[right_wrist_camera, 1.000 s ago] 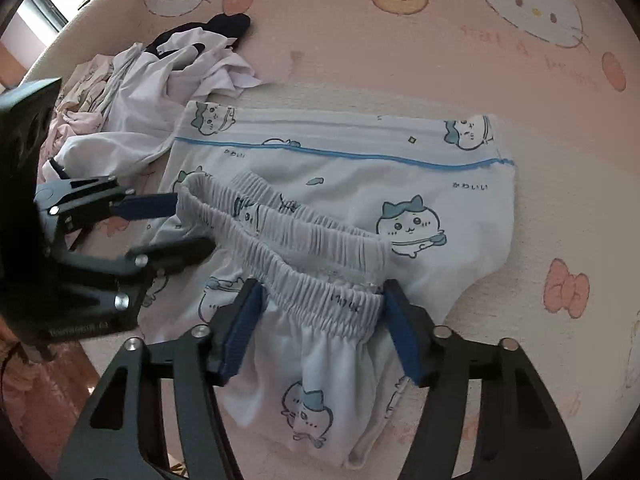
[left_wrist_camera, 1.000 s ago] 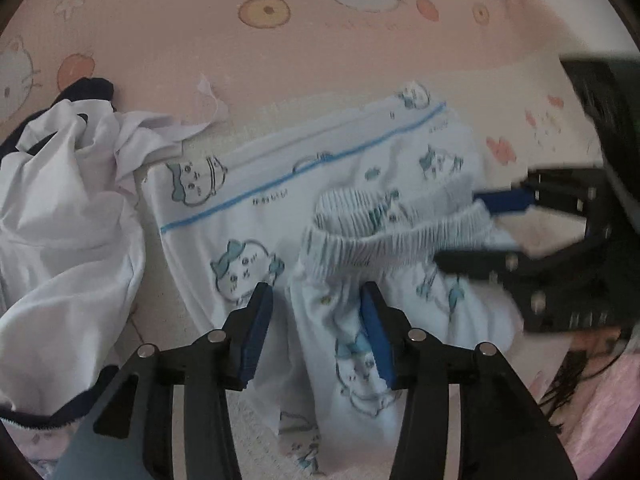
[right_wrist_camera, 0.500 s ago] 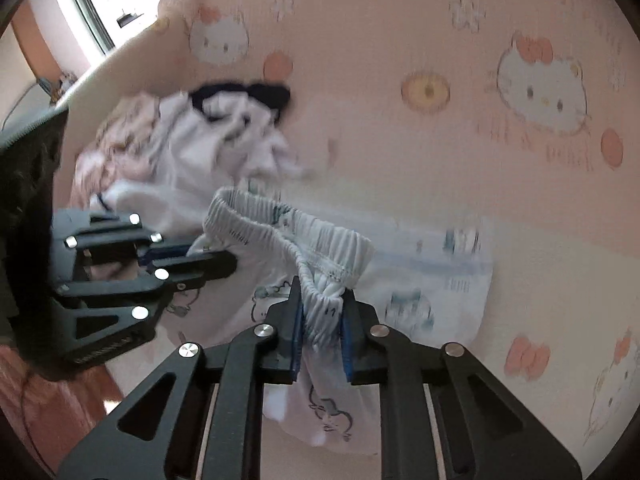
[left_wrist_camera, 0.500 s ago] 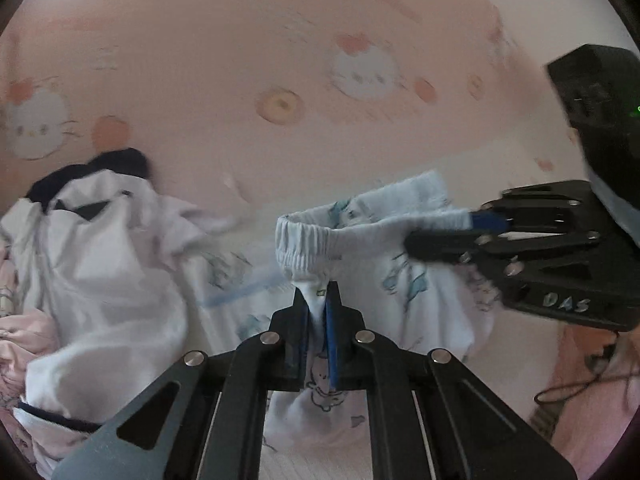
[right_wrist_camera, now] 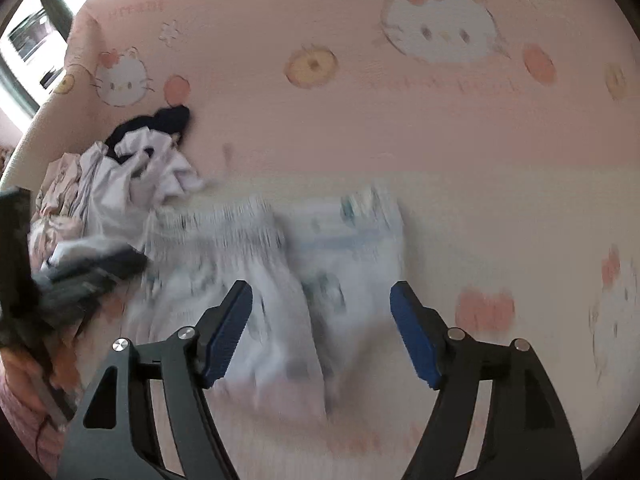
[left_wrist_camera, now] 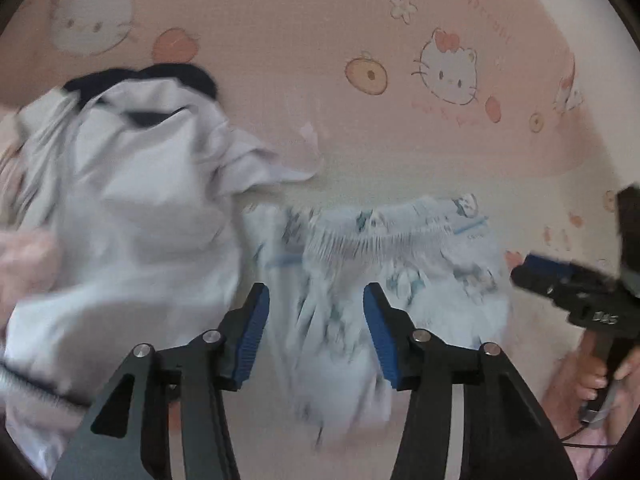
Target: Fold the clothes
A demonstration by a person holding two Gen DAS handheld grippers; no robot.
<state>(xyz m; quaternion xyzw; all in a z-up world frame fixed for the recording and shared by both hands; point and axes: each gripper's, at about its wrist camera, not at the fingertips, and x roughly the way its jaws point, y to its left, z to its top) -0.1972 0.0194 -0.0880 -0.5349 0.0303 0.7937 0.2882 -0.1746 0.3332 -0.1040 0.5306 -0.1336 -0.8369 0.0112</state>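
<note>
Printed shorts (left_wrist_camera: 400, 264), pale with small cartoon figures and a gathered elastic waistband (left_wrist_camera: 376, 236), lie on the pink cartoon-cat bed cover (left_wrist_camera: 280, 40), folded over on themselves as far as the blur lets me judge. To their left sits a heap of unfolded clothes (left_wrist_camera: 120, 220), mostly a white garment with dark trim; that pile looks like the work left, so the task seems at an early stage, with one fold on the shorts likely done. Left tongs (left_wrist_camera: 316, 336) have just been opening and now stand wide above the shorts, nothing pressed between their blue pads. Right tongs (right_wrist_camera: 322, 328) have likewise just been opening and are spread wide and empty over the shorts.
</note>
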